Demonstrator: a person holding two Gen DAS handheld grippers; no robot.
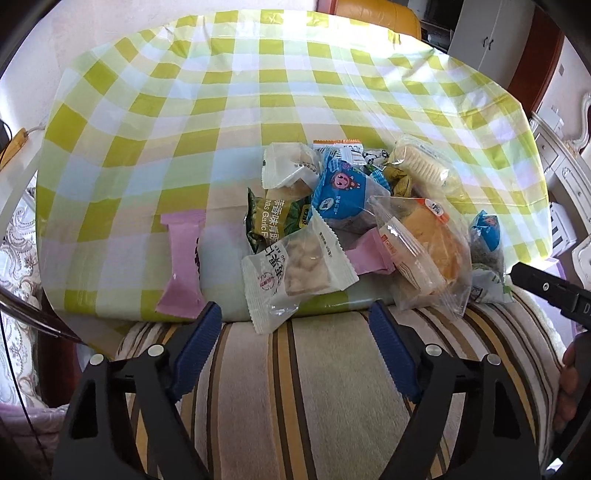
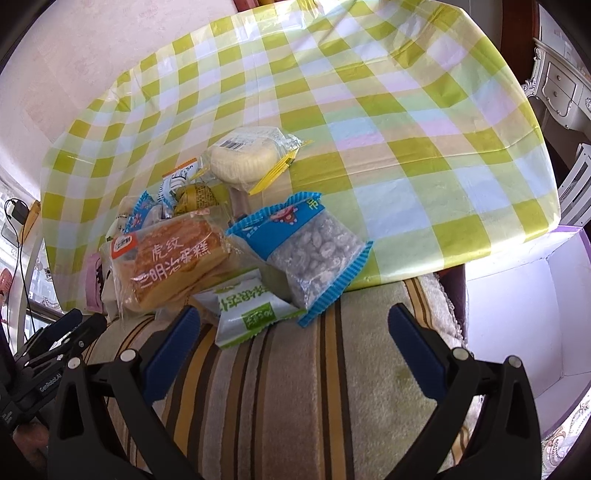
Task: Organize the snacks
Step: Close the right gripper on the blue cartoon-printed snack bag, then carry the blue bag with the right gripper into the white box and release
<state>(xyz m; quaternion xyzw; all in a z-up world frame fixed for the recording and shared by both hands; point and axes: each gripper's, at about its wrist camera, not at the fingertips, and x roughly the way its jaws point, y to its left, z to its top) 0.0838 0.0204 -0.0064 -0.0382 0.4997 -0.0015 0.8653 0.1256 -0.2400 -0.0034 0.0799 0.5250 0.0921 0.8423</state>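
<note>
A pile of wrapped snacks lies at the near edge of a green-checked tablecloth (image 1: 221, 92). In the left wrist view I see a pink packet (image 1: 183, 258), a white cracker packet (image 1: 295, 267), a green pea packet (image 1: 275, 219), a blue packet (image 1: 341, 188) and a cake packet (image 1: 424, 243). My left gripper (image 1: 297, 328) is open and empty just short of the white packet. In the right wrist view the cake packet (image 2: 173, 262), a blue nut packet (image 2: 314, 251), a white-green packet (image 2: 247, 306) and a round white pastry (image 2: 243, 155) show. My right gripper (image 2: 293, 332) is open and empty before them.
A striped cushion (image 1: 314, 387) lies under both grippers, below the table edge. A white box with a purple rim (image 2: 517, 314) stands open at the right of the right wrist view. White furniture (image 2: 561, 85) stands at the far right. An orange chair (image 1: 376, 16) sits behind the table.
</note>
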